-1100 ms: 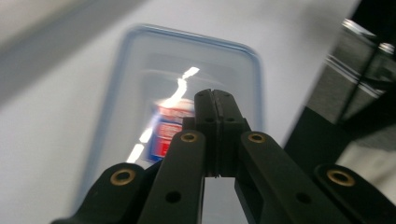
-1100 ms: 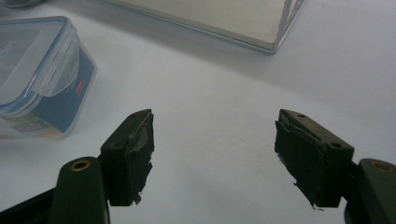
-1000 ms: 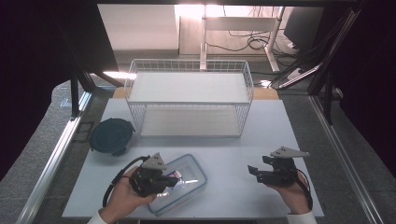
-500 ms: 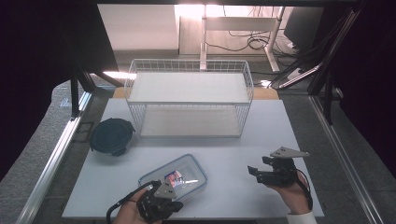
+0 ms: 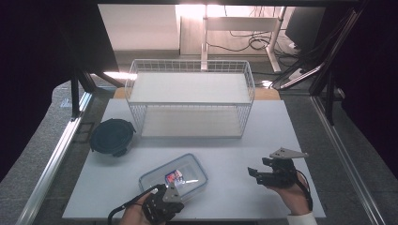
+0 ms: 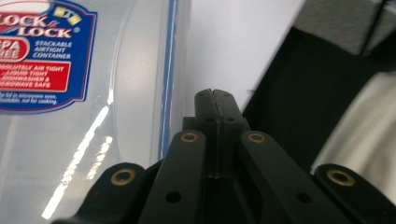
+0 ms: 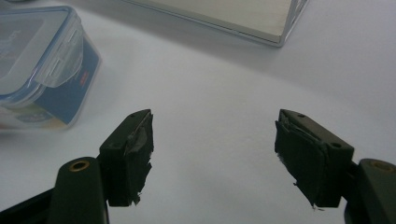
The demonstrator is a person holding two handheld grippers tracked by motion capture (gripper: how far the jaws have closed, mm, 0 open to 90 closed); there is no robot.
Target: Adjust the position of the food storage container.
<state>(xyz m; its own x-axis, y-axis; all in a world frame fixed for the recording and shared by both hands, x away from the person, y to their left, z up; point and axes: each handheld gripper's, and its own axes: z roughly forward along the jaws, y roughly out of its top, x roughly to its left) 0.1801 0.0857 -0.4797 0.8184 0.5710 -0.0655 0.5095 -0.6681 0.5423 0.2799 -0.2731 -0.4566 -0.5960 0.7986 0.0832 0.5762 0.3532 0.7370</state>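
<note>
A clear rectangular container (image 5: 174, 177) with a blue seal and a printed label lies on the white table (image 5: 225, 150), front centre. My left gripper (image 5: 165, 200) is at its near edge, low by the table's front, and it is shut. In the left gripper view the closed gripper (image 6: 215, 97) points past the container's lid (image 6: 70, 93), with nothing between the jaws. My right gripper (image 5: 256, 174) stands open to the container's right, apart from it. In the right gripper view the open gripper (image 7: 219, 140) hovers over bare table, with the container (image 7: 42, 70) at upper left.
A white wire rack (image 5: 190, 101) with two shelves stands at the back centre; its base (image 7: 224, 14) is seen in the right gripper view. A dark round lidded tub (image 5: 112, 137) sits left of it. Metal rails run along both sides of the table.
My left gripper has drawn back toward the person, off the container's top to its near edge. The container's label now shows. The right gripper has stayed put.
</note>
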